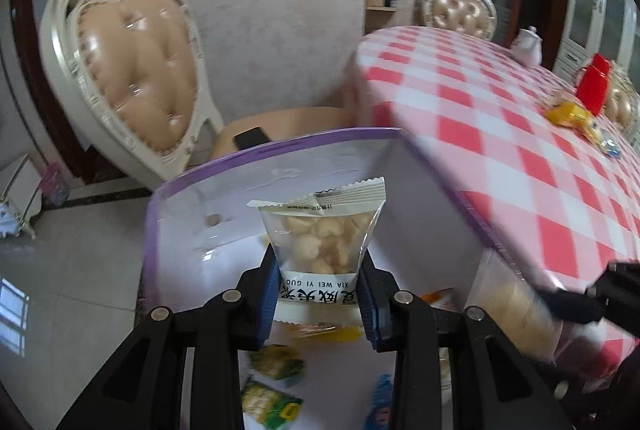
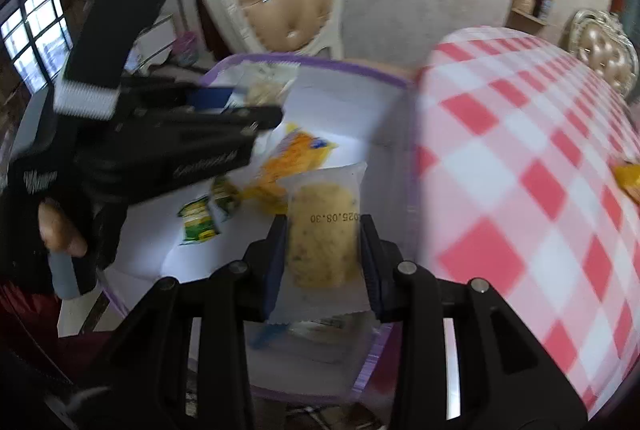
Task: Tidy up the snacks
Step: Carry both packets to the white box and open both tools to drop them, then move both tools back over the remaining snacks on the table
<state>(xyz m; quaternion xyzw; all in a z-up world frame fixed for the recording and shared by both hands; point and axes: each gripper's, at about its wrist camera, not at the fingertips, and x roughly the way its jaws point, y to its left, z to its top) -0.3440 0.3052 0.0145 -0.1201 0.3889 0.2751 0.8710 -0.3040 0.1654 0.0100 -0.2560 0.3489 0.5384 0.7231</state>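
Left gripper point(image 1: 318, 290): you clamp the clear nut packet with white ends point(image 1: 322, 234) upright above the purple-rimmed white plastic bin point(image 1: 432, 197).
Right gripper point(image 2: 323, 266): your fingers pinch the clear packet holding a yellow speckled cake point(image 2: 322, 230) over the same bin, beside the red-and-white checked table point(image 2: 520, 165).
Room: the left gripper crowds the bin's far-left corner in the right view.
Writing: "XIA WEI YI GUO" on the nut packet; "025.08.30" on the cake packet.

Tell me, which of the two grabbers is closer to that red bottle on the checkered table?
Right, I'd judge. The red bottle stands far across the table. The left gripper holds its snack packet over the purple-rimmed box; the right gripper sits on the table side.
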